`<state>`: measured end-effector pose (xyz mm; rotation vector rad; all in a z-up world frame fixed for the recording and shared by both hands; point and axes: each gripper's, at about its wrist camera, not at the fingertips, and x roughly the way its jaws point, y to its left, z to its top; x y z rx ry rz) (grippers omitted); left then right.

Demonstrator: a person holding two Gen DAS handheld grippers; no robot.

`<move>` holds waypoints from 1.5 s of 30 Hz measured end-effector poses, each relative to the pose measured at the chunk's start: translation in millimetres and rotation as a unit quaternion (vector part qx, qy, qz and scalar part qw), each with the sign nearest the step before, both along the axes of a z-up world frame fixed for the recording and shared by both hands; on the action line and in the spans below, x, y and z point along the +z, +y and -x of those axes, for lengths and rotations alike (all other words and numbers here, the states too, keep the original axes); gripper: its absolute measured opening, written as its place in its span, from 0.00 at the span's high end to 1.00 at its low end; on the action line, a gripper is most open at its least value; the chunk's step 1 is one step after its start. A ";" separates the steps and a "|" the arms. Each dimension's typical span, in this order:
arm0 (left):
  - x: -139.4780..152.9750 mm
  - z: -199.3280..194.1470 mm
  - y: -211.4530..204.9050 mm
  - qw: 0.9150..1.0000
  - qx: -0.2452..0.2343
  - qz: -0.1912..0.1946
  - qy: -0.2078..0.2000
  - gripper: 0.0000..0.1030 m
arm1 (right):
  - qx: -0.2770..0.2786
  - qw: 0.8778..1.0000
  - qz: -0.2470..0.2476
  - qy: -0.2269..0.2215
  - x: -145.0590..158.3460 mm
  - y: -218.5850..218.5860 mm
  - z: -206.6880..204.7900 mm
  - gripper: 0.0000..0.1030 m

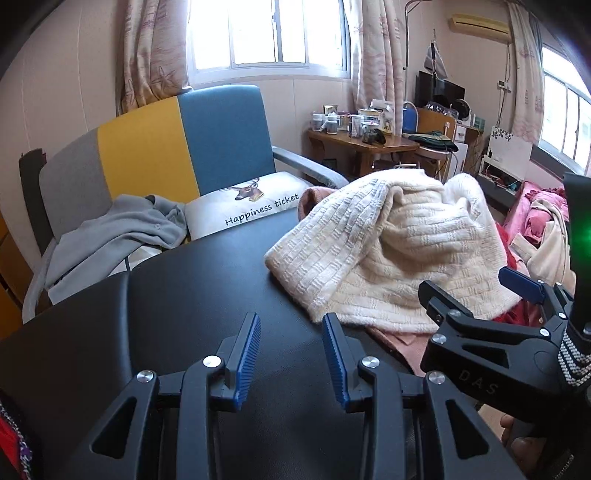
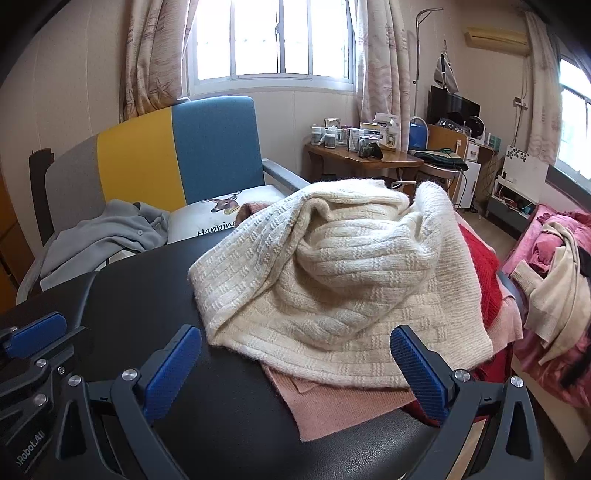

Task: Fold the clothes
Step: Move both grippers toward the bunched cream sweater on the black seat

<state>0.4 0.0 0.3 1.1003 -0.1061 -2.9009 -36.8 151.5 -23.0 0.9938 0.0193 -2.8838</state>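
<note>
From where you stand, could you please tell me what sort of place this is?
Most likely a lived-in room in a home, perhaps a bedroom. A padded armchair stands under a curtained window, a wooden desk is crowded with jars, and clothes lie about, a cream sweater among them.

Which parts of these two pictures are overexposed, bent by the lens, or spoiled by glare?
Left wrist view: the window is blown out white, a green glare spot sits at the right edge, and the black table bows. Right wrist view: the same window is washed out, the corners are dark, and the cream sweater is sharp.
</note>
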 end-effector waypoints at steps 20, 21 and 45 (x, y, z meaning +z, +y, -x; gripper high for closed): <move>-131.9 -34.8 -118.8 0.981 0.060 -0.106 -0.154 0.61 | 0.094 0.984 0.147 -0.032 -31.9 47.6 36.0 0.43; -134.7 -38.3 -123.9 0.980 0.060 -0.112 -0.150 0.61 | 0.097 0.982 0.155 -0.035 -31.0 49.5 47.0 0.43; -141.3 -53.9 -118.7 0.988 0.009 -0.109 -0.107 0.31 | 0.134 0.964 0.218 -0.078 -45.9 -19.7 195.5 0.84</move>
